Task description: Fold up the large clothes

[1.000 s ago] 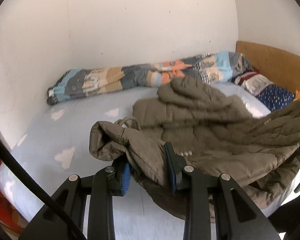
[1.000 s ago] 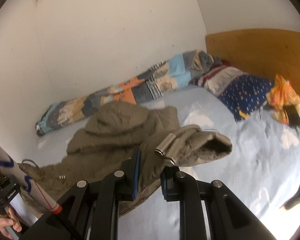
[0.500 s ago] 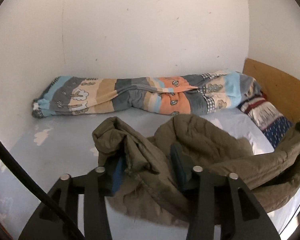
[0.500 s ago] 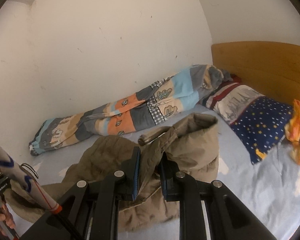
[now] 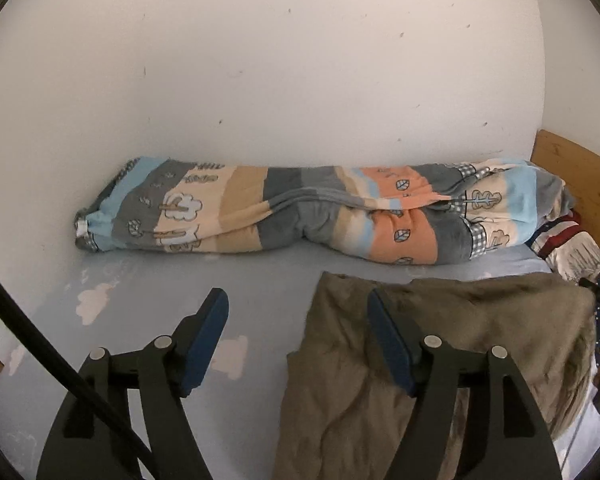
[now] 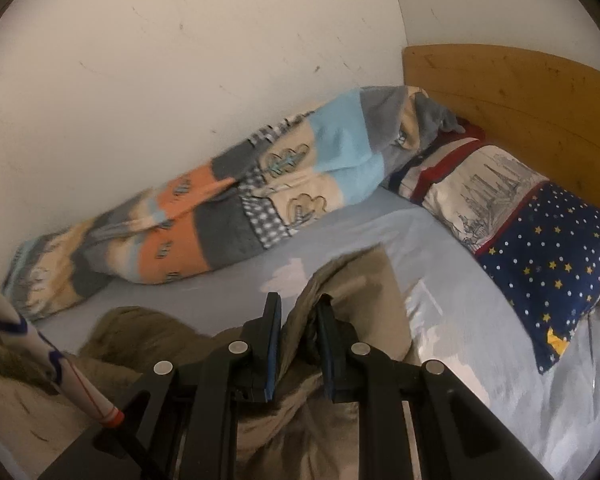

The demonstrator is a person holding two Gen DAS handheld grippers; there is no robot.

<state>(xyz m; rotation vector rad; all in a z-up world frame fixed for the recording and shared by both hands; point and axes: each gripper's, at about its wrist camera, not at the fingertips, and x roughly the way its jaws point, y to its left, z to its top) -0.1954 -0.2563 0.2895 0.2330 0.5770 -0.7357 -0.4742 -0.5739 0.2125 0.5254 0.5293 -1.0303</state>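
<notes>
Olive jacket [image 5: 452, 344] newly out of widening left jaws, right jaws clenching it

Each camera sits just behind its own hand-held gripper and looks forward and downward along the two fingers, close over the bed [image 5: 148, 280].

The left view faces the white wall [image 5: 300, 80] almost squarely; beyond its hand-held gripper [image 5: 296, 340] the rolled patterned duvet [image 5: 300, 216] runs straight across.

The right view is turned toward the wooden headboard [image 6: 520, 108] and the pillows [image 6: 540, 248], ahead and right of its hand-held gripper [image 6: 298, 344].

Both views share the duvet [image 6: 220, 216], the wall, the blue sheet and the olive jacket [image 5: 460, 340].
</notes>
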